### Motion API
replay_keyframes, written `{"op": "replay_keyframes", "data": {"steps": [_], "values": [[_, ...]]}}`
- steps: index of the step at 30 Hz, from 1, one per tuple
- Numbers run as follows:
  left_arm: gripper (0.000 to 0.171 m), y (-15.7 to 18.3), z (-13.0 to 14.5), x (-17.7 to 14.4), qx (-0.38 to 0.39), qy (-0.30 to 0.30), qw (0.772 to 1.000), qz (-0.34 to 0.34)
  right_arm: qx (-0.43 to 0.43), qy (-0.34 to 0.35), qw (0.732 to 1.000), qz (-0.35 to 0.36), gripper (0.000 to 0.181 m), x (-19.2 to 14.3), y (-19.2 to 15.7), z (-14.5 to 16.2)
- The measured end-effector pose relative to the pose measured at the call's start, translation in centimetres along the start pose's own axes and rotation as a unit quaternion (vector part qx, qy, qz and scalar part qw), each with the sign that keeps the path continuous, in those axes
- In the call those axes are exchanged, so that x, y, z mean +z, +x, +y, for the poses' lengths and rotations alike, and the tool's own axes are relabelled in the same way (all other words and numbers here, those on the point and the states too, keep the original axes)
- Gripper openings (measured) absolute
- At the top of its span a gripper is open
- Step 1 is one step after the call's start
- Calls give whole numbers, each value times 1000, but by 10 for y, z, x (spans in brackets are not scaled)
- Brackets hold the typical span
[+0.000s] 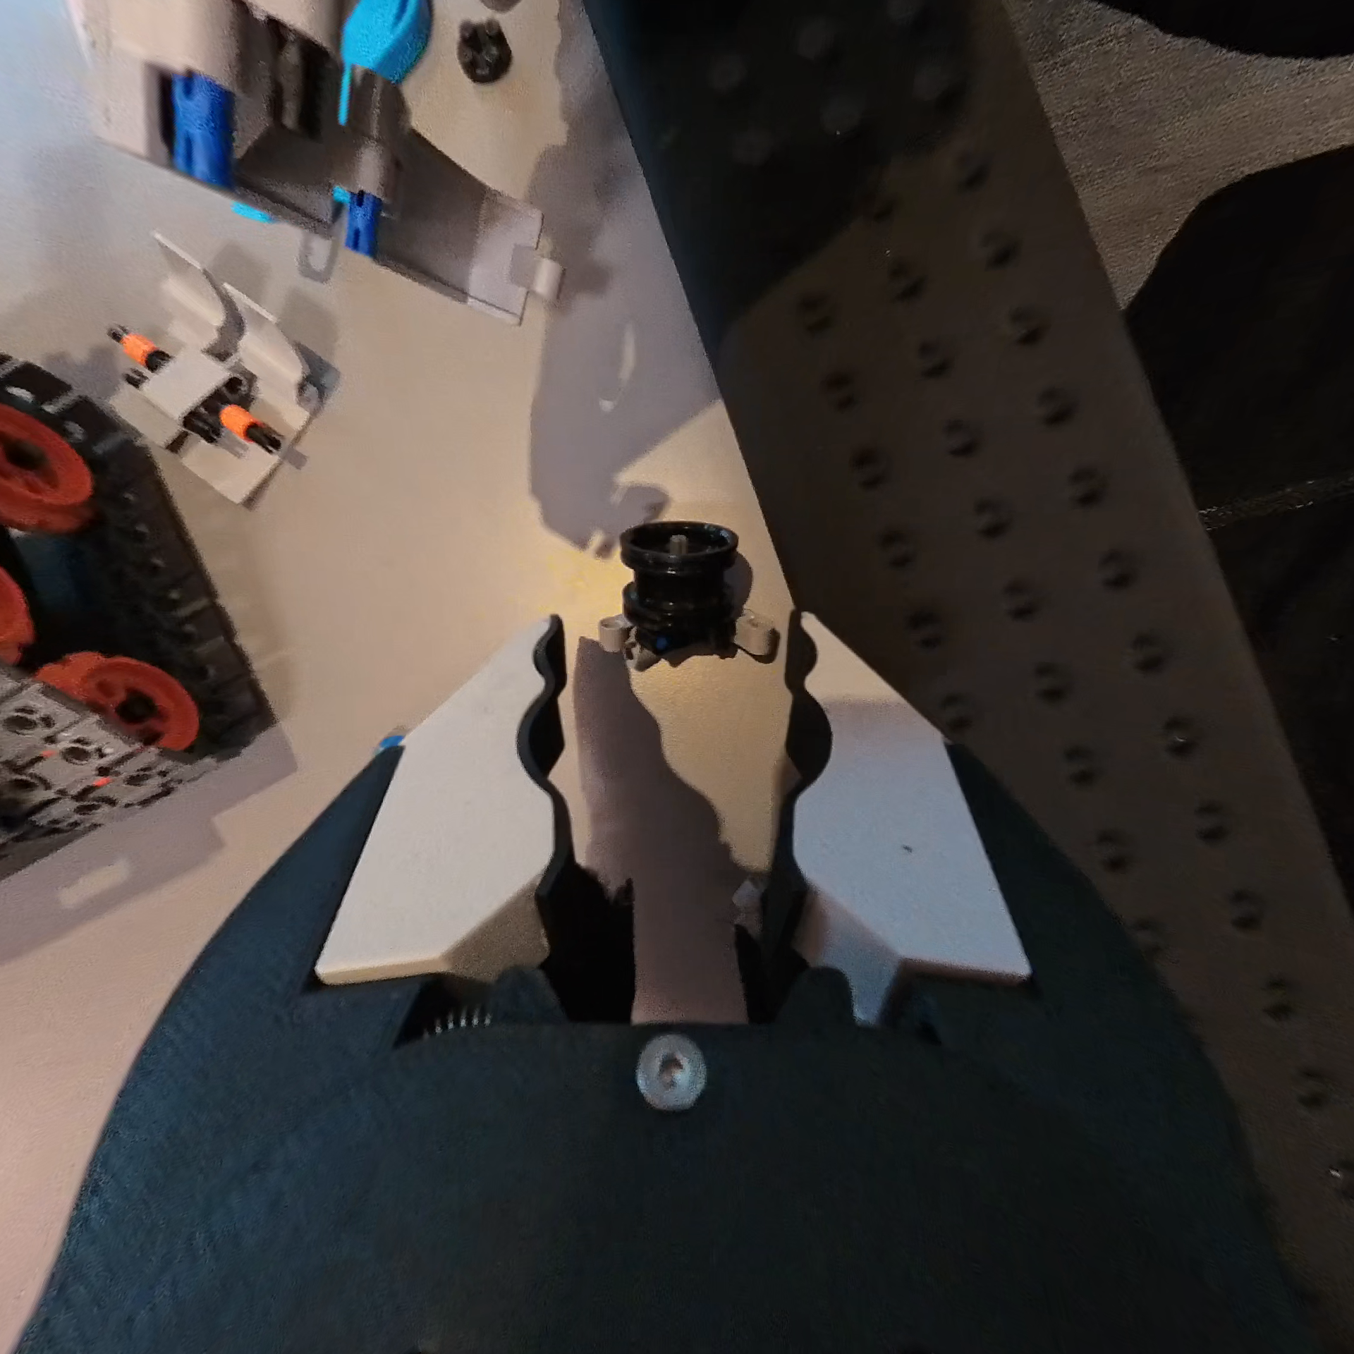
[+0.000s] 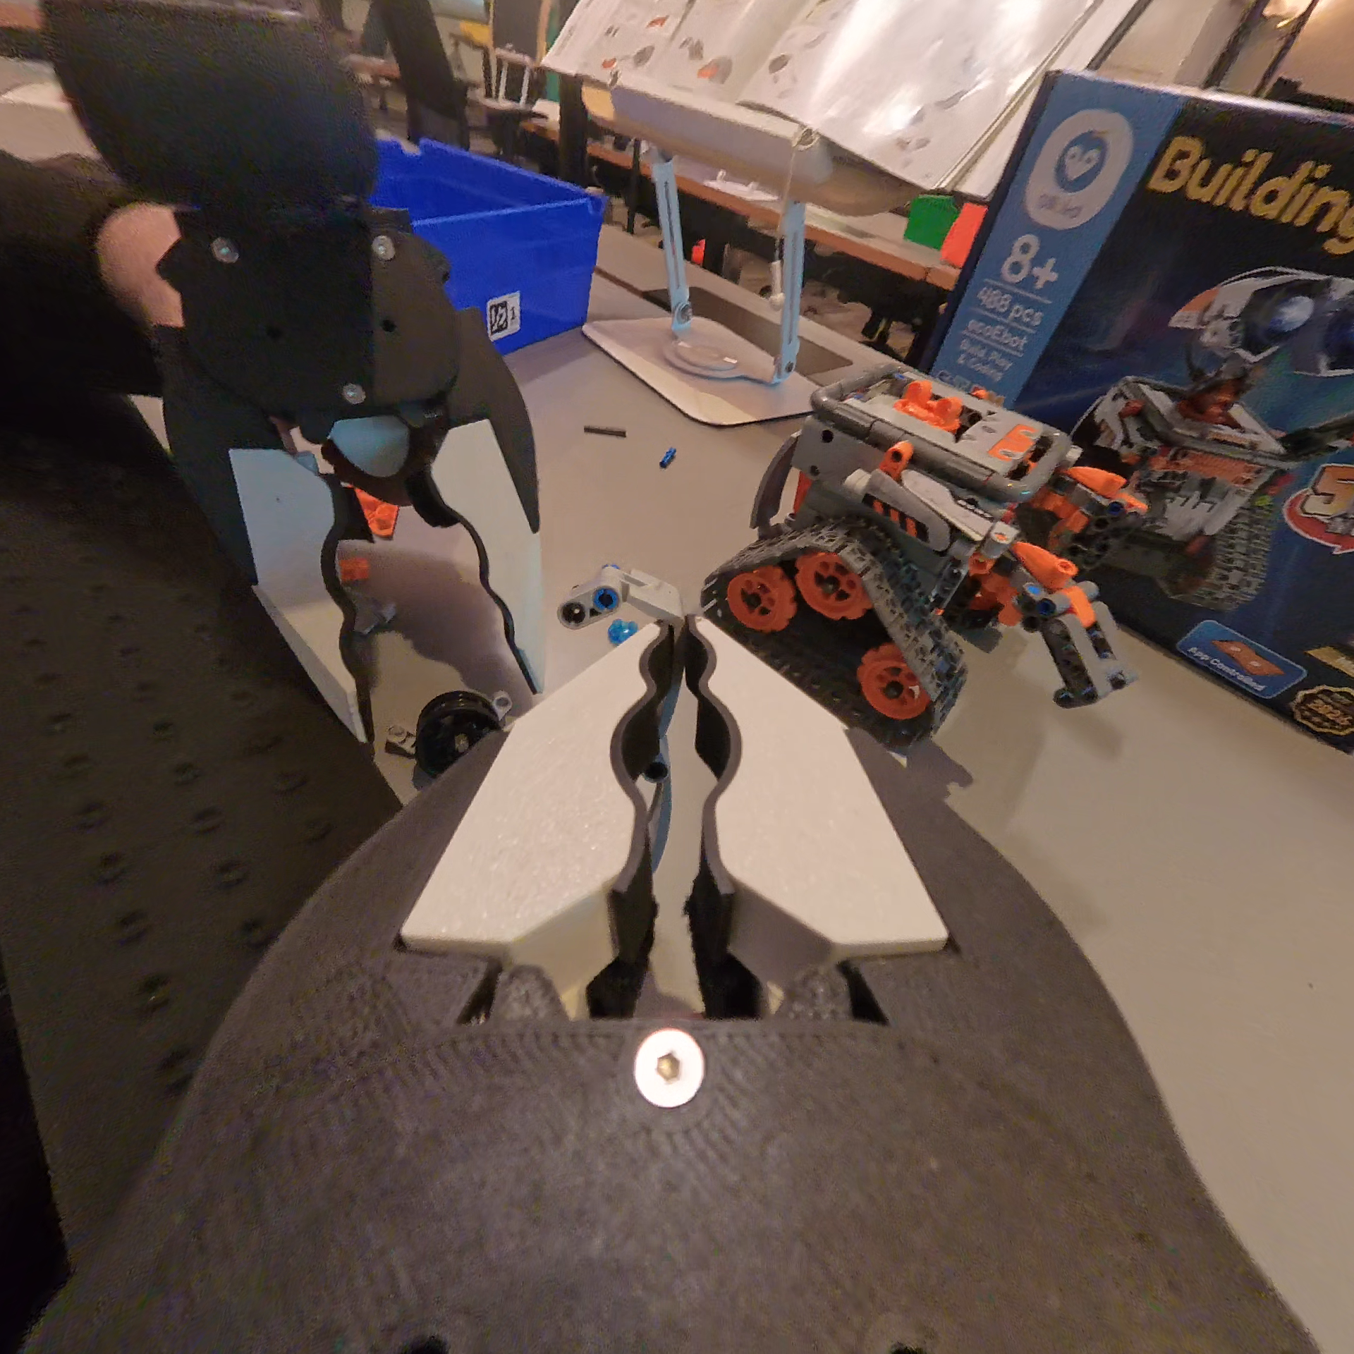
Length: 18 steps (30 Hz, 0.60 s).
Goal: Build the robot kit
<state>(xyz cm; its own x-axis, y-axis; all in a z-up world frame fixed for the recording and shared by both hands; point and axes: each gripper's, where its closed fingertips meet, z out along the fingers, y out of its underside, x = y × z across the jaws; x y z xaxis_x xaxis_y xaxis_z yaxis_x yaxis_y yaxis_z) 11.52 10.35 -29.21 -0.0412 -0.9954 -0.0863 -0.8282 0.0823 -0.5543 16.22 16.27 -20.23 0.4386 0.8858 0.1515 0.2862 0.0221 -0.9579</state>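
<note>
Now, left gripper (image 1: 674,630) fingers spread, empty, hanging just above black wheel hub (image 1: 678,586) on bench (image 1: 410,557) | right gripper (image 2: 678,630) fingers clenched on thin grey piece (image 2: 663,798), near tracked robot model (image 2: 901,571) | advice: centre the hub between both fingers before closing.
</note>
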Motion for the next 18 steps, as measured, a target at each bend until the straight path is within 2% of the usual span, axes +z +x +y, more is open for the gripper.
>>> {"op": "replay_keyframes", "data": {"steps": [2,5,7,10,18], "values": [[52,-2,0,2,-26,8,1000,0,2,-16,1000,-11,0,2,-4,4],[44,3,6,10,-26,-6,1000,11,34,-33,998,-39,0,5,-9,8],[24,5,3,13,-31,7,999,16,70,-50,995,-52,0,8,-9,13],[15,2,-2,16,-42,25,999,7,125,-71,987,-68,0,9,-8,21],[13,-12,-6,18,-55,39,998,-14,177,-87,978,-64,0,7,0,29]]}}
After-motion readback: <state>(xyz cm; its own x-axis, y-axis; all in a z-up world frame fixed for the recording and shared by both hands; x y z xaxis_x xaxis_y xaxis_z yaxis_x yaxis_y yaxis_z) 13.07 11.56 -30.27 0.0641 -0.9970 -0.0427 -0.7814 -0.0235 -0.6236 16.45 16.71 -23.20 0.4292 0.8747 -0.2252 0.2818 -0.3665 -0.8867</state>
